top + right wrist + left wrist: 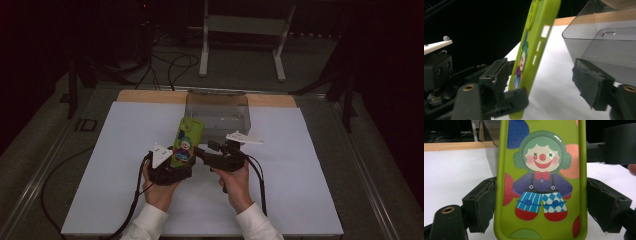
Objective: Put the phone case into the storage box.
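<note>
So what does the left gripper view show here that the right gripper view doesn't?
The left gripper view alone shows the printed back of the phone case full on: a clown on green, with the left gripper shut on the case's two long edges. The right gripper view alone shows the case's thin side with its button cutouts, the clear plastic box beside it, and the right gripper open around the case. Both show the case upright over the white table sheet.

This looks like a lab recording setup: a white sheet (125, 165) covers a wooden tabletop (145, 96) under both grippers, black drapes close off the sides, loose cables (172, 65) trail across the grey floor beyond them, beside a white metal stand (240, 30).
</note>
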A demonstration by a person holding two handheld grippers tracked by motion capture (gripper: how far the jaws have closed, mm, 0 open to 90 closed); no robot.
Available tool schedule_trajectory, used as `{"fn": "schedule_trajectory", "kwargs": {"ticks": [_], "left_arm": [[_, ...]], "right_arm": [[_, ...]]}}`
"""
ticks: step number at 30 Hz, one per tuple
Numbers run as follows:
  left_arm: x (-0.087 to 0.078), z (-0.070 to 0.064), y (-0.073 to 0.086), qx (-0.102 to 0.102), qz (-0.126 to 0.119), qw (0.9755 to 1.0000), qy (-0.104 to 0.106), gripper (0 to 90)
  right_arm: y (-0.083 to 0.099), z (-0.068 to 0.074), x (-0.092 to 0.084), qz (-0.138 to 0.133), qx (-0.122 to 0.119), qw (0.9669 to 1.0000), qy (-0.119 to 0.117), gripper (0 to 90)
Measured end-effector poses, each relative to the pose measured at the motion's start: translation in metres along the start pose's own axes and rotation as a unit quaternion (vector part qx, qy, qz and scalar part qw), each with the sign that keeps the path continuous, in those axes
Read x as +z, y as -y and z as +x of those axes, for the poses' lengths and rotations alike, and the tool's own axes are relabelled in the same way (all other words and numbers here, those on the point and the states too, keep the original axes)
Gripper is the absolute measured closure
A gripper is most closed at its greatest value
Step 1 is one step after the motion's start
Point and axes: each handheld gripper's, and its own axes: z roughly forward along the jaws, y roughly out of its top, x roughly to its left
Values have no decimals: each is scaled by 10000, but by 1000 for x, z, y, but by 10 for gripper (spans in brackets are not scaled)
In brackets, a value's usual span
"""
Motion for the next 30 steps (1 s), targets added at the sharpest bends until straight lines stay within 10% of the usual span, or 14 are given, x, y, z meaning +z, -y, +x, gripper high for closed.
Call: {"fn": "schedule_trajectory", "kwargs": {"ticks": [18, 30], "left_arm": [[0, -10, 1, -97, -58, 9999, 70, 157], [4, -8, 2, -106, 104, 9993, 332, 148]], "right_arm": [[5, 2, 16, 96, 561, 9979, -301, 762], [4, 3, 13, 191, 432, 9986, -233, 777]]}}
